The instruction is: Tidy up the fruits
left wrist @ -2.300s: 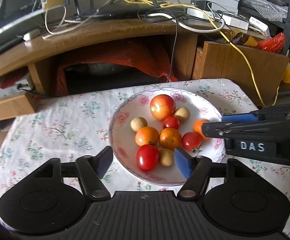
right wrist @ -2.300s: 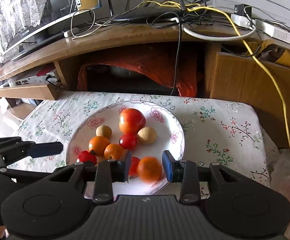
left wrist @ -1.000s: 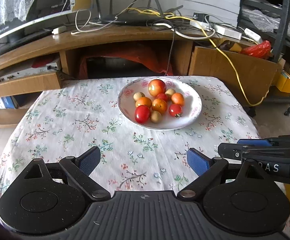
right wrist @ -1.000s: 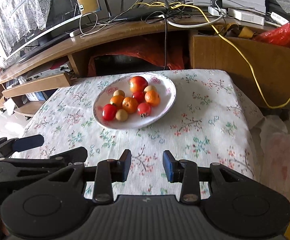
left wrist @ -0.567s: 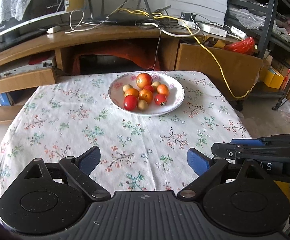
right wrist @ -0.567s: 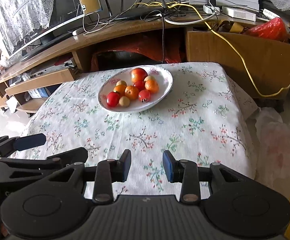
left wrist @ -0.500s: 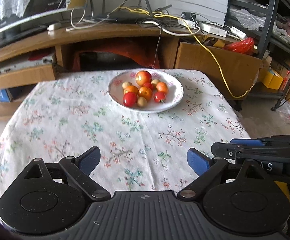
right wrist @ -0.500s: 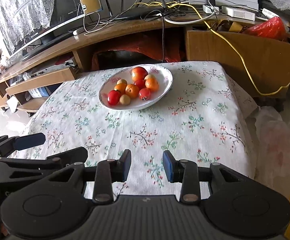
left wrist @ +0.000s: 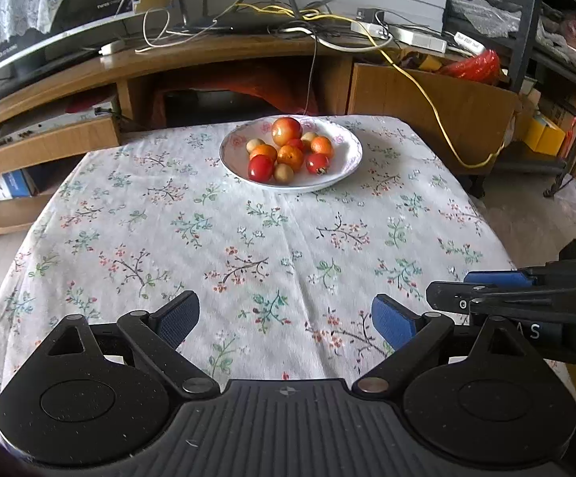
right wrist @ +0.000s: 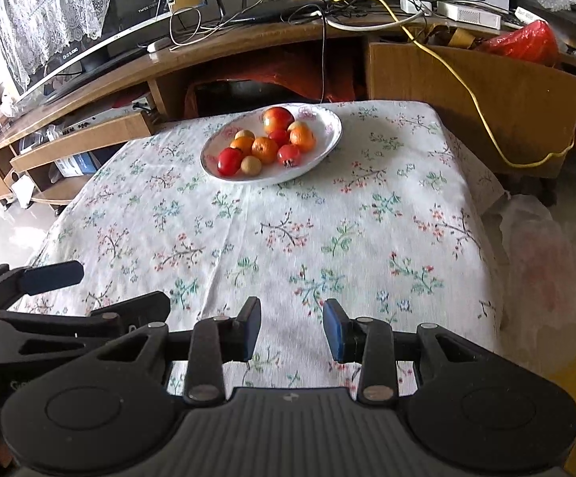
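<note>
Backed both grippers off from plate (left wrist: 347, 167); fruits (left wrist: 288, 151) all on it. Left gripper (left wrist: 286, 320) wide open, right gripper (right wrist: 292, 328) narrowly open, both empty. Task looks done.

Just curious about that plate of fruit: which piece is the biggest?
The red-and-yellow apple at the back of the plate, farthest from the grippers. It stands clearly larger than the oranges, red fruits and small tan ones in front of it.

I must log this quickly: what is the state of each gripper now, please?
Left gripper: open wide, holding nothing, above the tablecloth.
Right gripper: open with a narrower gap, holding nothing; all fruit lies in the plate.
</note>
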